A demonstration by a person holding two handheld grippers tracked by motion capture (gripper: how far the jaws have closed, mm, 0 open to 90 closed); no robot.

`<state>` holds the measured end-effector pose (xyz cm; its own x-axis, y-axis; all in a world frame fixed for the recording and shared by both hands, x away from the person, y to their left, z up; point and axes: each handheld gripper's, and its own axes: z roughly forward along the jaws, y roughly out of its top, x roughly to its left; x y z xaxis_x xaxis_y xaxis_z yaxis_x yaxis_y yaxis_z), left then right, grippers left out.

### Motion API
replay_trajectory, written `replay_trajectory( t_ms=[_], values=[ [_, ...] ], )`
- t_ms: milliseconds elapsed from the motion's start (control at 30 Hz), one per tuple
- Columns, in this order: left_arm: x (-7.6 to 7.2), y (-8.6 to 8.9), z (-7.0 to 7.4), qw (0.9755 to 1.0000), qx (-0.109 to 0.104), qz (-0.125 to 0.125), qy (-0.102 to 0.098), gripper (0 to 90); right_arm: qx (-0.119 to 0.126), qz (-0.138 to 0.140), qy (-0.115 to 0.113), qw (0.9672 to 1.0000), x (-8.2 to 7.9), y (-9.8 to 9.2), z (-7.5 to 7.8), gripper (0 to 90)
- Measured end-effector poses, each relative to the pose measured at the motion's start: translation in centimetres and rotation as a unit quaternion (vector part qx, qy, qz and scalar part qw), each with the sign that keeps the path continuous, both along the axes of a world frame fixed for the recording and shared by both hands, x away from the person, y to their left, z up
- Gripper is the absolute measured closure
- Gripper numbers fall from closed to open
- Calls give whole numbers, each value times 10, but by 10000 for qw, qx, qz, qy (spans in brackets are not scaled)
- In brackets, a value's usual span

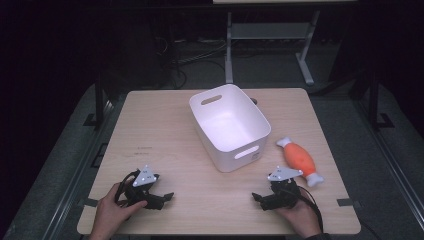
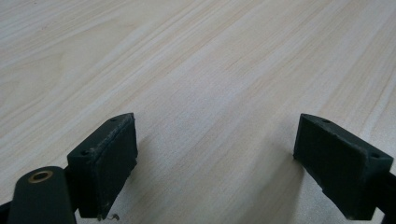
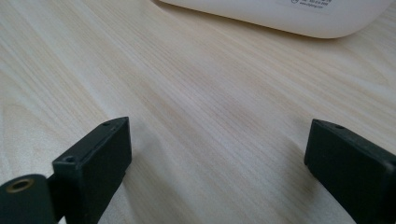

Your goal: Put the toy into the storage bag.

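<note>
From the high view we've got a light wooden table with a white tub sitting a bit past the middle, turned at an angle, cut-out handles on its two short ends. Just off its right side lies an orange toy with white ends, shaped a bit like a bone or a fish, flat on the wood and not touching the tub. Our left gripper rests near the front left of the table, hand wrapped round it, jaws pointing toward the middle. Our right gripper sits near the front right, pointing back toward the left one. The toy is just beyond it and a little to the right, close but apart. Both pairs of jaws look spread with nothing in them. Behind the table there's dark floor, some cables and the legs of a metal frame.

In the left gripper view, the two black pads stand wide apart low over the table, and between them it's bare wood grain, so that one's released and holding nothing.

In the right gripper view it's the same story: pads far apart, plain wood between them, nothing gripped. At the top edge we can see the rounded lower wall of the tub with a bit of a label on it, a little way ahead of the jaws.
</note>
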<state>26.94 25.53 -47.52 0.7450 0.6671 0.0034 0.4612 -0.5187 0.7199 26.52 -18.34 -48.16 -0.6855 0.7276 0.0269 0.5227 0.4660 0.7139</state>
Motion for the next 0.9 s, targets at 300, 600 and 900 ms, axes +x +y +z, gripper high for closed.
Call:
replay_trajectory(
  t_ms=[300, 600, 900],
  values=[
    [0, 0, 0, 10000, -13, 9, -6, 126, -1, 36, 16, 10000, 1, 0, 0, 70],
    [0, 0, 0, 10000, -18, 49, 1, 129, -193, 124, 211, 9995, 4, -1, 5, 81],
    [0, 0, 0, 10000, -17, 47, 2, 130, -87, 126, 140, 9998, 6, -7, 17, 128]
  ],
)
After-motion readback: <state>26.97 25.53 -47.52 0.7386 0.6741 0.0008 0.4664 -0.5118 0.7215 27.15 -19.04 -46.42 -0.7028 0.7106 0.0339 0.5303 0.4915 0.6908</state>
